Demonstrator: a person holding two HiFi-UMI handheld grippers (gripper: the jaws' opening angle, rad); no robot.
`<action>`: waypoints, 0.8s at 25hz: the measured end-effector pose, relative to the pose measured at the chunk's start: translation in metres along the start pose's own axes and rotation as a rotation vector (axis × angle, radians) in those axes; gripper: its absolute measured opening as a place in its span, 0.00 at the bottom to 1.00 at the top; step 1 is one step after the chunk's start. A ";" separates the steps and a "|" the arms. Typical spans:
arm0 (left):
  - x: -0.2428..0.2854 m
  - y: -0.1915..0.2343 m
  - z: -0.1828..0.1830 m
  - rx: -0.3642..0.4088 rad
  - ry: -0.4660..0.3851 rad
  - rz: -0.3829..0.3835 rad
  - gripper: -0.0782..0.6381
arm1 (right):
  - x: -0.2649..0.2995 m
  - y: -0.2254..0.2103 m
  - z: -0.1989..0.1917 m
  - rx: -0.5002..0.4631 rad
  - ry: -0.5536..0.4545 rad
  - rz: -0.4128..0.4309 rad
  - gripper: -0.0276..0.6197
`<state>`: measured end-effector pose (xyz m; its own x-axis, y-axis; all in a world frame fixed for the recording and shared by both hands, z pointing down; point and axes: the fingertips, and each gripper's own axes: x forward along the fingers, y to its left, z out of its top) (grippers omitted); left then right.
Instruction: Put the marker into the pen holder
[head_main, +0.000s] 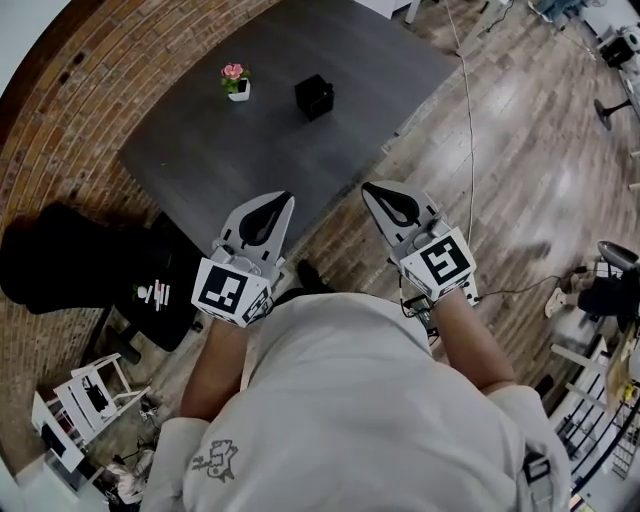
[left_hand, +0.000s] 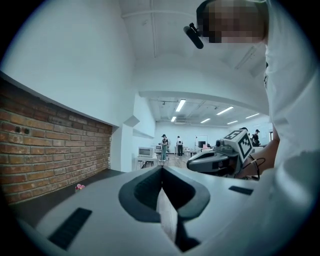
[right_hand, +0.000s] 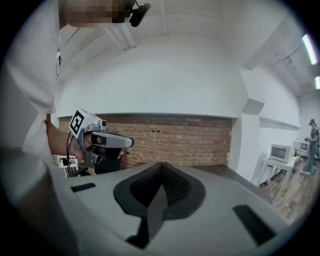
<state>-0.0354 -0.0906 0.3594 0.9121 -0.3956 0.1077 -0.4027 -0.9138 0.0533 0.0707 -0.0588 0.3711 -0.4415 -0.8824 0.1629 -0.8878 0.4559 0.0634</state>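
Pen holder (head_main: 314, 96) — black, boxy — standing on the dark table (head_main: 190, 150), near a small flower pot (head_main: 237, 84), left gripper (head_main: 285, 198) and right gripper (head_main: 368, 187) hovering side by side at the table's near edge, well apart from it — both pairs of jaws pressing together, gripping nothing.

1. A dark grey desk (head_main: 200, 160) stands against a brick wall (head_main: 60, 110).
2. A small white pot with a pink flower (head_main: 236, 82) sits upright near the desk's far edge.
3. A thin cable (head_main: 470, 130) runs across the wooden floor (head_main: 530, 180).
4. A black bundle (head_main: 70, 265) lies by the wall, beside the desk.
5. Far down the room, two people (left_hand: 163, 145) stand near a white microwave (left_hand: 145, 151).
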 end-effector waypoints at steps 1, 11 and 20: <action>-0.001 -0.007 -0.001 -0.003 0.001 0.008 0.12 | -0.009 0.002 0.000 -0.003 -0.006 0.006 0.05; -0.009 -0.120 -0.011 0.012 0.007 0.013 0.12 | -0.114 0.030 0.000 -0.016 -0.067 0.048 0.05; -0.027 -0.186 -0.009 0.024 -0.013 0.022 0.12 | -0.179 0.054 0.007 -0.023 -0.137 0.058 0.05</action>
<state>0.0142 0.0904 0.3553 0.9040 -0.4167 0.0952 -0.4208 -0.9068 0.0270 0.1008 0.1233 0.3389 -0.5073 -0.8612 0.0312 -0.8575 0.5081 0.0809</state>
